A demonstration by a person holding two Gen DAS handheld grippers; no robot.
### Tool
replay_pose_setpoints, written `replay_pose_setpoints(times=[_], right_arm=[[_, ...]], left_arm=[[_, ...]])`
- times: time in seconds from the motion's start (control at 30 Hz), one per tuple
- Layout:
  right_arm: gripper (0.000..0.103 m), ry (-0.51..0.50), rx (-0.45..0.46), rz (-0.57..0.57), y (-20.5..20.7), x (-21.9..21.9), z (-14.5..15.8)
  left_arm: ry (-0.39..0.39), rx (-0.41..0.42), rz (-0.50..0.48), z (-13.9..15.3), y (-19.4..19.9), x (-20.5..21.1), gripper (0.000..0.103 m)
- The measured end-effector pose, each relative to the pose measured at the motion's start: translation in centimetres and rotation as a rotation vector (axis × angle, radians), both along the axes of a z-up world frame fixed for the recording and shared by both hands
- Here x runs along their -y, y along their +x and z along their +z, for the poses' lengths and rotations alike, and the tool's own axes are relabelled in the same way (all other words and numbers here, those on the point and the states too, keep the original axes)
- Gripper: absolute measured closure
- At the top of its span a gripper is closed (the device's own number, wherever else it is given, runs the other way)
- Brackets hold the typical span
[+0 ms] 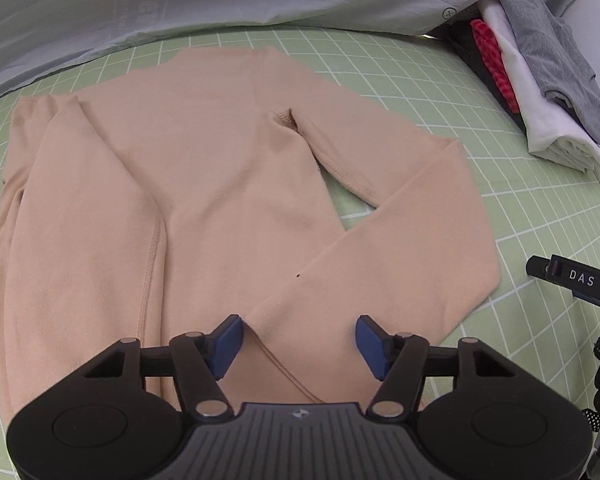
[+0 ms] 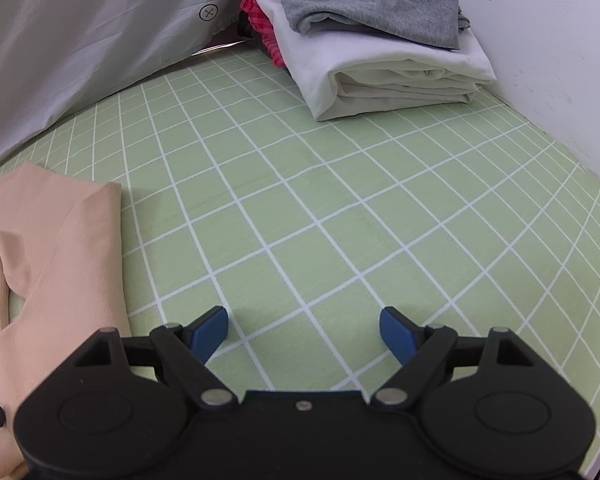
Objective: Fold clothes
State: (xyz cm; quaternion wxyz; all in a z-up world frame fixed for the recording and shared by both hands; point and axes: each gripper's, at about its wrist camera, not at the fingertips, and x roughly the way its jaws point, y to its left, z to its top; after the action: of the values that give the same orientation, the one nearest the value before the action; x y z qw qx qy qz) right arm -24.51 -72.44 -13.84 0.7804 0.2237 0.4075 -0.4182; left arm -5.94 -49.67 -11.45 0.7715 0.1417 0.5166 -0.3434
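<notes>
The peach long-sleeved top [image 1: 228,184] lay flat on the green grid mat [image 2: 340,220], sleeves folded inward. Left tool [image 1: 298,346] hovered wide open over its sleeve; right tool [image 2: 304,336] (also spread, empty) hung over bare mat.

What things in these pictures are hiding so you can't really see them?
- Peach top: its bottom hem is hidden behind the left gripper in the left wrist view.
- Same top in the right wrist view: cut off by the left edge.
- Dark clothes under the red checked piece: covered by the folded pile.
- Grey printed sheet: its faint writing is too blurred to read.
- Right gripper: only a corner shows in the left wrist view.
</notes>
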Motion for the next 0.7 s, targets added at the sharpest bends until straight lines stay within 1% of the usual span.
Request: replay_pose_setpoints(times=[0.03,0.07,0.1,0.13,0.23,0.37,0.53,0.7], right_arm=[[0.019,-0.001,-0.001,0.003,0.0,-0.1,0.0],[0.019,-0.002,-0.003,0.006,0.1,-0.1,0.0],[0.019,-0.003,-0.004,0.010,0.1,-0.2,0.0],[0.019,-0.004,-0.006,0.013,0.1,-0.3,0.0],[0.019,-0.013,-0.015,0.029,0.4,-0.7,0.1],[0.019,-0.017,-0.027,0.051,0.6,-1.2,0.2],[0.019,-0.027,-0.039,0.078,1.2,-1.8,0.5],[0.019,-0.049,-0.053,0.113,1.7,-2.7,0.9]], left_arm=[[-0.001,0.003,0.010,0.0,0.1,-0.1,0.058],[-0.002,0.005,0.022,0.1,0.3,-0.3,0.064],[-0.003,0.008,0.034,0.1,0.5,-0.5,0.076],[-0.007,0.004,0.045,0.1,0.7,-0.7,0.084],[-0.043,-0.040,0.081,0.0,1.5,-1.5,0.093],[-0.088,-0.086,0.117,0.1,2.3,-2.4,0.097],[-0.144,-0.088,0.147,1.2,2.7,-3.3,0.098],[-0.232,-0.081,0.210,3.5,4.1,-5.4,0.099]])
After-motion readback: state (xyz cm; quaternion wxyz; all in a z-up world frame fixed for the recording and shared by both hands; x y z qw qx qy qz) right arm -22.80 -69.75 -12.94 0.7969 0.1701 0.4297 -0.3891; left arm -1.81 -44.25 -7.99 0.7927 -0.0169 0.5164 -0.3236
